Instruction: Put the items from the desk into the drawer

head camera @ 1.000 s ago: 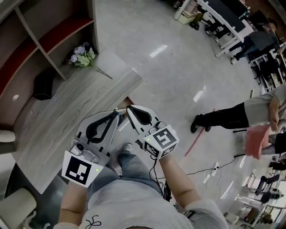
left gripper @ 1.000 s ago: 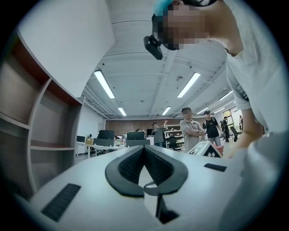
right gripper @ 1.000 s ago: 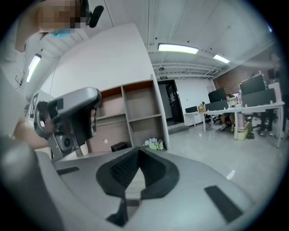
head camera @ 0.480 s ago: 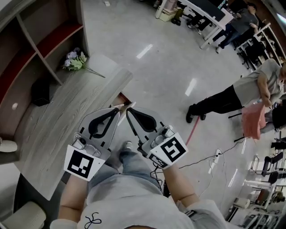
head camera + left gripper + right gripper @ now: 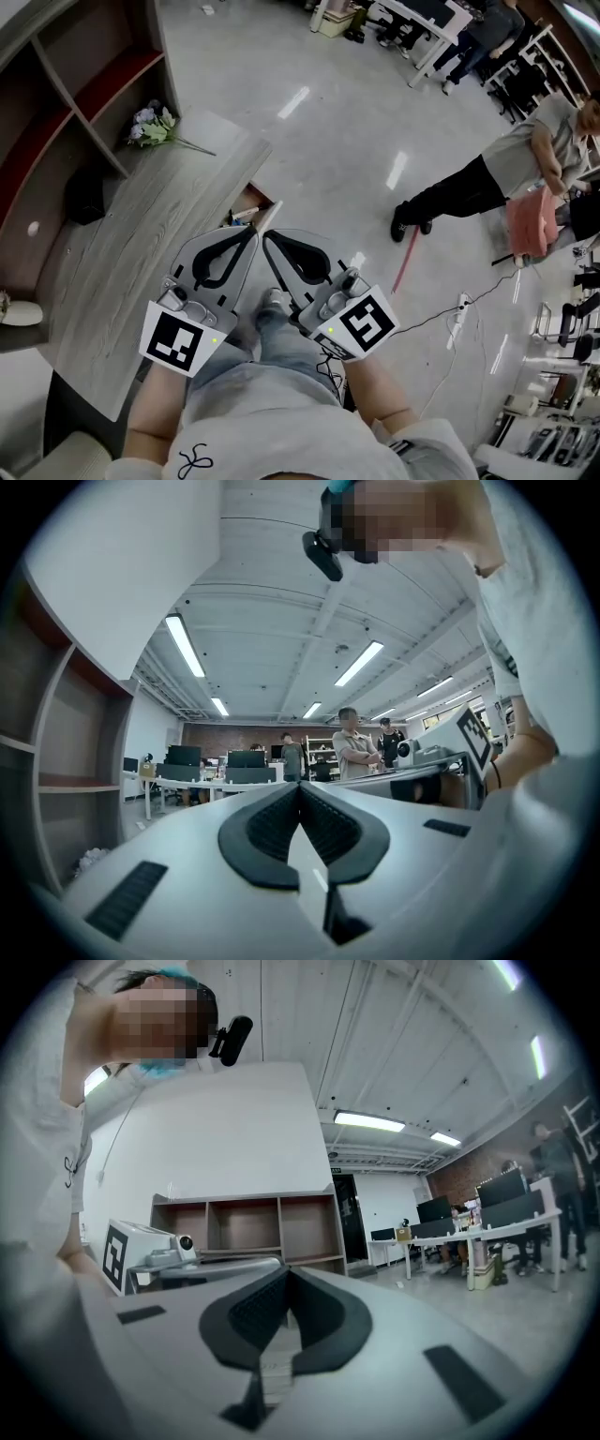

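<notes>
**Office floor and long grey wood-grain surface (image 5: 131, 239), seen from above, with both tongs shut and empty**

Pale polished floor (image 5: 328, 141) fills most of the head view. The surface runs along the left, backed by brown open shelving (image 5: 89, 89).

One bunch of pale purple flowers with green leaves (image 5: 153, 126) lies flat at the far end of the surface. Its thin stem is its long axis; the stem end points toward the surface's open floor-side edge and the blooms point toward the shelving. One black blocky object (image 5: 84, 194) sits at the shelving side, well apart from the flowers.

One open drawer with a brown inside (image 5: 249, 203) shows below the surface's floor-side edge, just beyond the tips of the tongs. Its contents are too small to tell.

Two tongs are held side by side over the person's lap, tips near each other and pointing toward the drawer. The left tongs (image 5: 252, 229) have their black pads pressed together with nothing between them. The right tongs (image 5: 265, 235) are likewise closed on nothing.

To the right, well apart, a person in dark trousers (image 5: 455, 197) stands holding a pink cloth (image 5: 528, 222). A thin red stick (image 5: 405, 263) lies on the floor near that person's foot.
</notes>
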The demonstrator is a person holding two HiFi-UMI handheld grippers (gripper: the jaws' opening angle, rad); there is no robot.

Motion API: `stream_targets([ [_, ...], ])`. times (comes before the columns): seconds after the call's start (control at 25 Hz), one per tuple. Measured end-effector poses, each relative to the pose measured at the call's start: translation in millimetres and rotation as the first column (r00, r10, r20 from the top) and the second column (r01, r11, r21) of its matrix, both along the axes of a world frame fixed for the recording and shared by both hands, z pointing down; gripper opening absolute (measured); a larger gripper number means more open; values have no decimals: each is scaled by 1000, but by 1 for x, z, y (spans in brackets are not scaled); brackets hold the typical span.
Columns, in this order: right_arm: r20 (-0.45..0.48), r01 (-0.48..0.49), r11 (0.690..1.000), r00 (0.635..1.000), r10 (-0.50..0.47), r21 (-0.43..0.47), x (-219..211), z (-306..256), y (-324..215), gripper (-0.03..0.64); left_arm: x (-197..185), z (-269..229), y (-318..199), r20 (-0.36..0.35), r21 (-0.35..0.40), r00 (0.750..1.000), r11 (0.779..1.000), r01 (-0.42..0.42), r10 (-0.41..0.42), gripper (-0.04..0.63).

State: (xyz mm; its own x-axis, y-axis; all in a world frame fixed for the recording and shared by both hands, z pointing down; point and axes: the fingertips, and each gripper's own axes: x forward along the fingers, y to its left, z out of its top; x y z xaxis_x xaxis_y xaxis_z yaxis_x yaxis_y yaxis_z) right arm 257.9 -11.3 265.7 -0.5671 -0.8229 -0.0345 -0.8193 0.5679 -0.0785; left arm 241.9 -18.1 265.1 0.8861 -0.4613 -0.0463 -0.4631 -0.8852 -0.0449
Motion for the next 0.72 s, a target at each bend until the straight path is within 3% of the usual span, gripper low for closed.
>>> stream_targets([
  [0.72, 3, 17, 1000, 1000, -17, 18, -17, -9, 12, 6, -18, -3, 9, 2, 3, 1000, 1000, 27, -27, 9],
])
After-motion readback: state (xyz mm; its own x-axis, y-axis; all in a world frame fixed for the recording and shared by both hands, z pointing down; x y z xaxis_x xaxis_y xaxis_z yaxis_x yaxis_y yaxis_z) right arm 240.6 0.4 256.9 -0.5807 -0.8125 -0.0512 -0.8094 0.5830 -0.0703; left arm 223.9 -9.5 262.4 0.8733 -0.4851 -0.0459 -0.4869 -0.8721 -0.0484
